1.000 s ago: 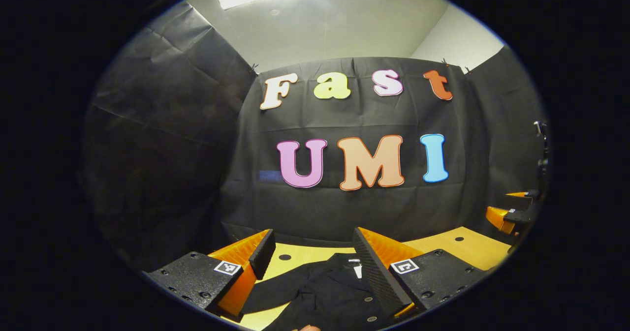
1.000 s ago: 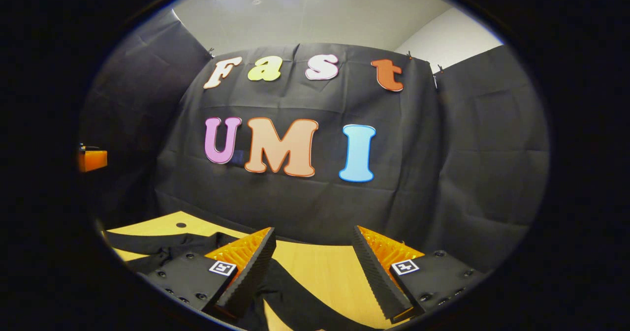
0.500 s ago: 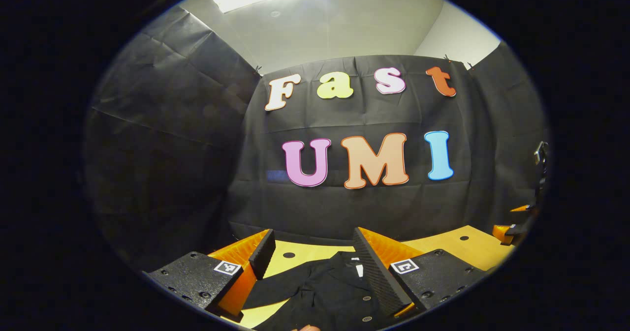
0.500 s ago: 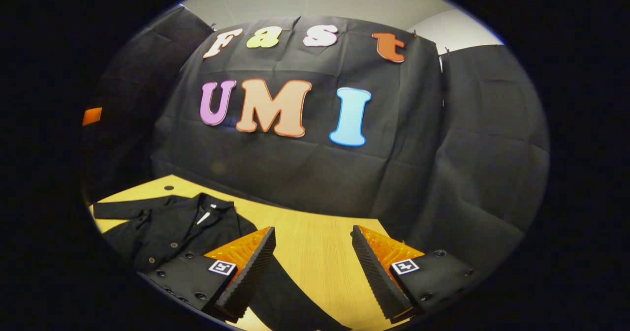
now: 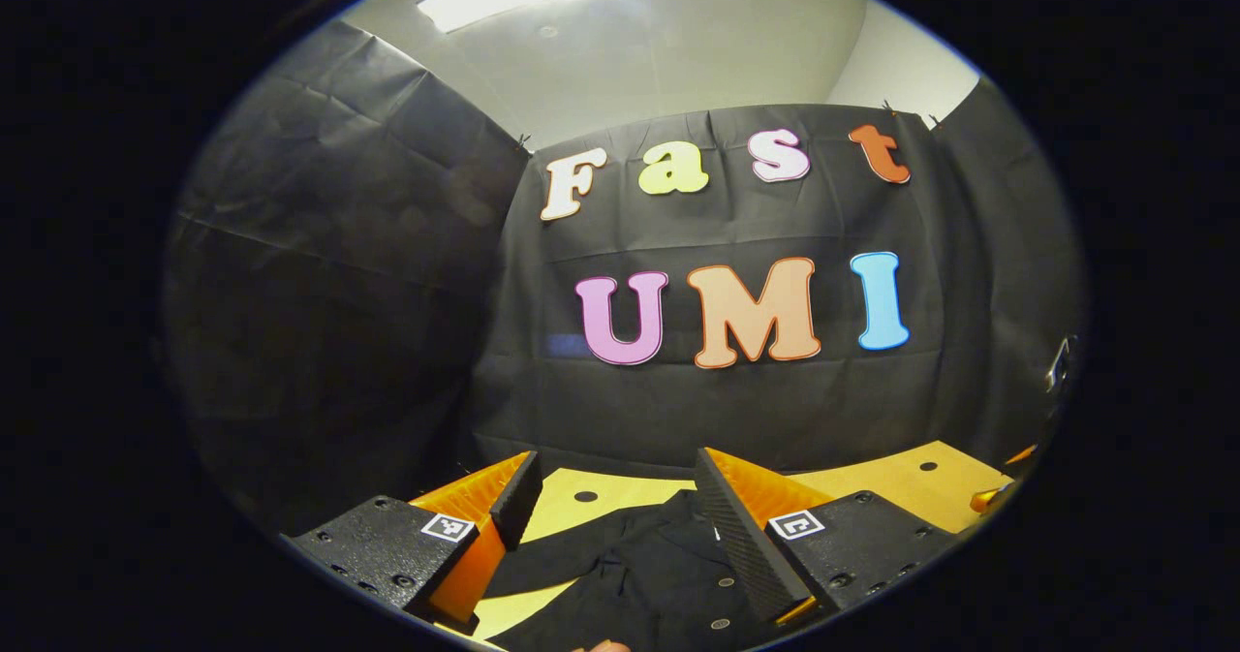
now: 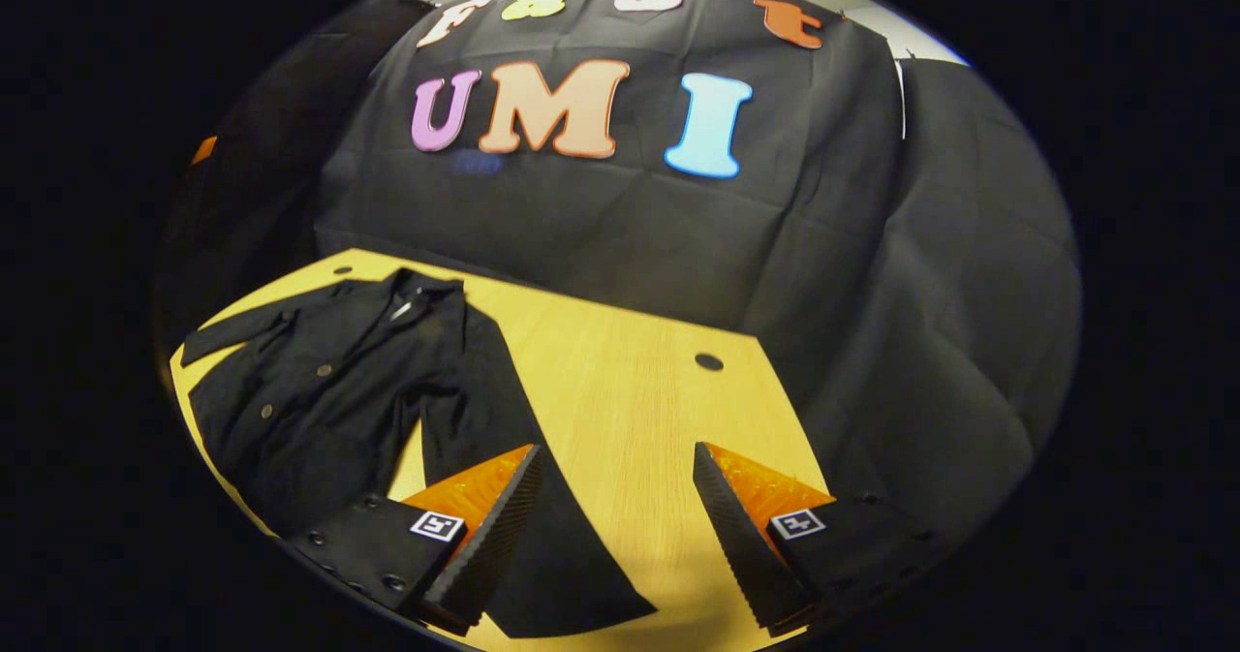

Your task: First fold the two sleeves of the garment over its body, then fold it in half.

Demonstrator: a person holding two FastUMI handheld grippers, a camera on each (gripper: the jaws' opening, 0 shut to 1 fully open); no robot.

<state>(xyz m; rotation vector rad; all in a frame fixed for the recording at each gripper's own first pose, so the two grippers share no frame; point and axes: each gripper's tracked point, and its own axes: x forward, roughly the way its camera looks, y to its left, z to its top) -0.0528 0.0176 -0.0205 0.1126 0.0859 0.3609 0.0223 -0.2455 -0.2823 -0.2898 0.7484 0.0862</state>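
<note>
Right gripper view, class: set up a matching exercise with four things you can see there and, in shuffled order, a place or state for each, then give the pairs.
Things:
1. garment
2. sleeve
3. right gripper
4. table

Places or states:
A. open, holding nothing
B. lies unfolded on the table, buttons showing
C. stretched out from the body towards the gripper, not folded over
D. pale wood with a round hole near its far edge

Pairs: 1-B, 2-C, 3-A, 4-D

Black buttoned garment (image 6: 329, 390), flat on table, both sleeves spread, unfolded
</note>
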